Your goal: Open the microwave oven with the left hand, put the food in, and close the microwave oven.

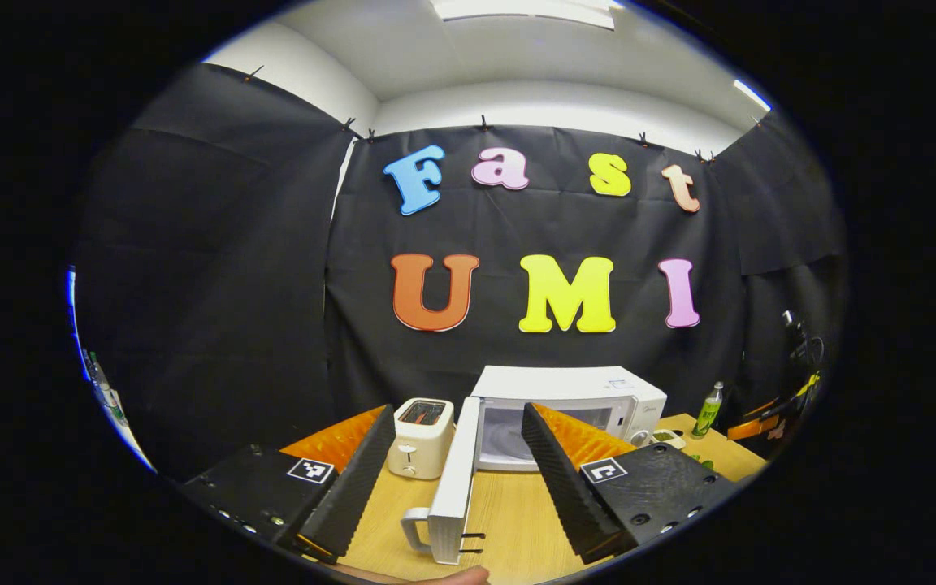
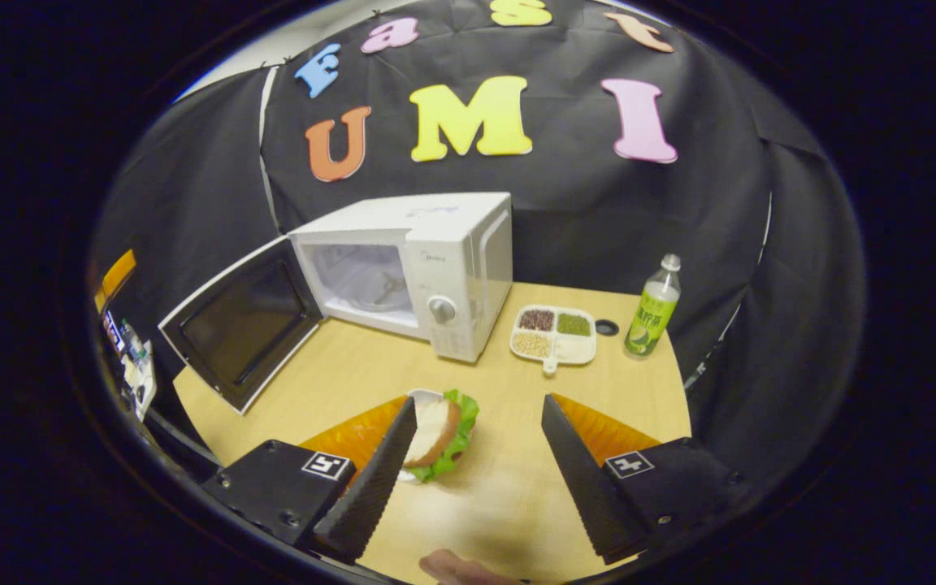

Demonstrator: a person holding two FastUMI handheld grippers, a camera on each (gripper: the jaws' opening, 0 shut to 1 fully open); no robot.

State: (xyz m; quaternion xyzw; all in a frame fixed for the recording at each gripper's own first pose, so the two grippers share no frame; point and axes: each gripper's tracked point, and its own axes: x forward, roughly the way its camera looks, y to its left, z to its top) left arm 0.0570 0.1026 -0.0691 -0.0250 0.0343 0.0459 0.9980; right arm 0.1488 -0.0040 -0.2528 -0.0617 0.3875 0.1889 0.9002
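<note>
The microwave oven [image 2: 411, 268] stands at the back of the wooden desk [image 2: 354, 374], its door [image 2: 240, 325] swung wide open toward the desk's left edge, the white cavity bare. A small logo sits on the front panel above the round dial, too small to read.

The sandwich [image 2: 435, 431], bread over green lettuce on a white plate, lies near the desk's front edge, just beside the right gripper's [image 2: 474, 455] own left finger; that gripper is spread and holds nothing.

In the left gripper view the left gripper [image 1: 460, 467] is spread too, empty, with the open door's edge and handle [image 1: 413, 528] between its fingers and a white toaster [image 1: 421, 437] left of the door.

A divided tray of beans [image 2: 556, 333] and a green-labelled bottle [image 2: 653, 309], its print illegible, stand right of the oven.
</note>
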